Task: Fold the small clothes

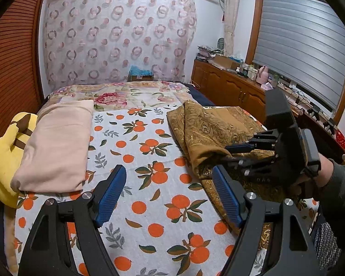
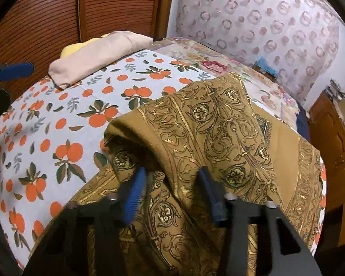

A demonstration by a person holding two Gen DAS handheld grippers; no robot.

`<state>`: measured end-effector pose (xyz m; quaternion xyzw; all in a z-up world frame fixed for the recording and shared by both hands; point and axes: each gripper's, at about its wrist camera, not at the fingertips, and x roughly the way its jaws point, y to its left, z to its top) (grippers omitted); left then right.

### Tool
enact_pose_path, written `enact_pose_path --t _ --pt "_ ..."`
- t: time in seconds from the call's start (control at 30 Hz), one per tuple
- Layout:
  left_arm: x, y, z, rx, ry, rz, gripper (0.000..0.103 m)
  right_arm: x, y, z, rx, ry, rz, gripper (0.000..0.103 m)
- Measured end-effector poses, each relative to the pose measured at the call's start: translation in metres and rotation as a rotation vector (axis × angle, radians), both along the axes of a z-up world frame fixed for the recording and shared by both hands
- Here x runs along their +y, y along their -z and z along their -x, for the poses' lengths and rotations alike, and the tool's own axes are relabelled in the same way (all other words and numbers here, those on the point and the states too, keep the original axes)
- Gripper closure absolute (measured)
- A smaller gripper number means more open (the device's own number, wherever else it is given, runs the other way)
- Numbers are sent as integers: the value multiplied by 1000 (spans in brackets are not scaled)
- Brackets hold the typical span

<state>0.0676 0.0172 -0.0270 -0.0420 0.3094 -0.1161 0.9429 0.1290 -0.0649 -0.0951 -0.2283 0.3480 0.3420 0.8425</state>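
A mustard-brown cloth (image 1: 207,126) with gold scroll print lies bunched on the right side of the bed; the right wrist view shows the cloth (image 2: 218,119) up close. My right gripper (image 2: 171,171) has a raised fold of it filling the space between its blue pads, and in the left wrist view the right gripper (image 1: 223,154) pinches the cloth's near left edge. My left gripper (image 1: 168,168) hangs open over the orange-print sheet (image 1: 149,138), with nothing between its fingers. A folded pale pink garment (image 1: 59,142) rests at the left.
A yellow plush toy (image 1: 2,151) sits against the slatted wooden wall beside the pink garment. A wooden cabinet (image 1: 230,85) with clutter on top runs along the right under the window. A floral quilt (image 1: 126,94) covers the far end of the bed.
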Motion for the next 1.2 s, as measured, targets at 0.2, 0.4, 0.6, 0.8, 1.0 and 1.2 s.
enact_pose_path --t 0.2,0.4,0.6,0.8,1.0,1.2 --pt "-2 2 0 6 5 1 25 -26 -27 -8 -8 30 -130 97" --pt "-7 3 -2 14 20 -2 25 -71 -62 -27 -53 144 -239 98" --pt "-14 4 -3 19 32 -3 25 -125 -77 -75 -117 408 -223 98" --pt "-19 6 -3 27 48 -5 25 -167 -64 -105 -49 611 -229 80" --pt "-27 11 -6 44 63 -3 25 -156 -61 -85 -38 535 -218 51" --pt "-34 14 -6 55 75 -9 25 -172 -54 -98 11 477 -168 51"
